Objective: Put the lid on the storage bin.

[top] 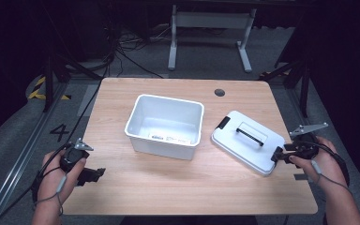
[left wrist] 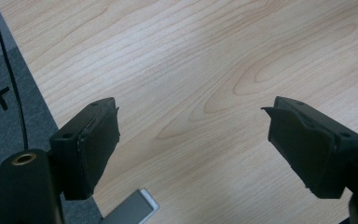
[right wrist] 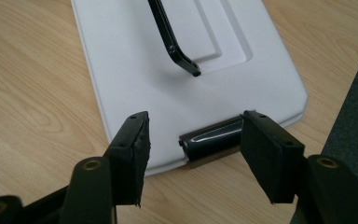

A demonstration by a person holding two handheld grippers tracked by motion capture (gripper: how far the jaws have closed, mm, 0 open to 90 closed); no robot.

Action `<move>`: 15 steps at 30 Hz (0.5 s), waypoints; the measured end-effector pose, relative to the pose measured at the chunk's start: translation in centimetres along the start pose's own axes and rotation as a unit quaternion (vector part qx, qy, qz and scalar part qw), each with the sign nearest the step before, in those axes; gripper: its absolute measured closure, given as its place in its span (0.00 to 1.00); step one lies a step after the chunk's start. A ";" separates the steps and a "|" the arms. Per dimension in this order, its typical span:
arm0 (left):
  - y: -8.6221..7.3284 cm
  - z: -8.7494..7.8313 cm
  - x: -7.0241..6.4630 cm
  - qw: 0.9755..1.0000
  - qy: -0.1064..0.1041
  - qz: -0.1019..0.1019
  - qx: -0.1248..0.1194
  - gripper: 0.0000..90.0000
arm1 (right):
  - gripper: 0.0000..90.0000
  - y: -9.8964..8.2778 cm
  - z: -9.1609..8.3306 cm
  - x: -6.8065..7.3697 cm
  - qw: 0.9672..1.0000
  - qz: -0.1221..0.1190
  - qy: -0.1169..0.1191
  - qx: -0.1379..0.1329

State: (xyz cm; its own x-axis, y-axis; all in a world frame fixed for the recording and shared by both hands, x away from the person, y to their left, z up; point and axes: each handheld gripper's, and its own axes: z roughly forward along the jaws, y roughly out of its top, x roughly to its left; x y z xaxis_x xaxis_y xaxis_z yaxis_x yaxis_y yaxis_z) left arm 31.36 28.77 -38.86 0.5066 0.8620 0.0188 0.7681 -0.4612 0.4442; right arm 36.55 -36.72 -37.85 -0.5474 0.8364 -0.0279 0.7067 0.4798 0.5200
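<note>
- Lid (top: pixel 246 140) lies flat right of the bin (top: pixel 165 125), long axis slanting toward the right gripper (top: pixel 281 154)
- Right jaws spread, straddling the lid's near-edge latch (right wrist: pixel 212 140), not pinching
- Left gripper (top: pixel 91 174) spread, empty, well left of bin

A lab or test room: dark curtains around, loose cables (top: pixel 122 49) on grey carpet, hazard tape (top: pixel 40 89), a floor number "4" (top: pixel 58 132), one wooden table (top: pixel 187 178).
</note>
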 end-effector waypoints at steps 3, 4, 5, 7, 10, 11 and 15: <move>0.1 -0.1 -0.1 1.000 0.000 -0.001 -0.001 0.19 | 0.47 0.1 0.0 -0.1 1.000 -0.003 -0.001 -0.004; 0.1 0.0 -0.2 1.000 0.000 0.000 -0.002 0.19 | 0.47 0.1 0.0 -0.1 1.000 -0.004 -0.001 -0.005; 0.2 0.0 -0.2 1.000 0.000 0.004 -0.002 0.19 | 0.47 0.2 0.0 -0.1 1.000 -0.005 -0.001 -0.008; 0.2 0.1 -0.3 1.000 -0.003 0.004 0.000 0.19 | 0.47 0.3 -0.1 0.0 1.000 -0.009 0.001 -0.009; 0.2 0.2 -0.3 1.000 -0.007 0.007 0.002 0.19 | 0.46 0.5 -0.1 0.0 1.000 -0.011 0.003 -0.011; 0.2 0.2 -0.3 1.000 -0.009 0.008 0.004 0.20 | 0.46 0.8 -0.1 0.2 1.000 -0.015 0.003 -0.011; 0.2 0.1 -0.3 1.000 -0.012 0.012 0.000 0.21 | 0.46 1.3 -0.2 0.3 1.000 -0.018 0.004 -0.017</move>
State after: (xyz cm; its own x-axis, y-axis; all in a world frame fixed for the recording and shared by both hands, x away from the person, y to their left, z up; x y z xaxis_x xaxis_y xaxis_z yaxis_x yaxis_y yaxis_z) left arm 31.43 28.39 -38.84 0.5349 0.8449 0.0075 0.7550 -0.4819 0.4447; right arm 37.24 -35.87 -37.04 -0.5764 0.8161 -0.0410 0.6702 0.5009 0.5477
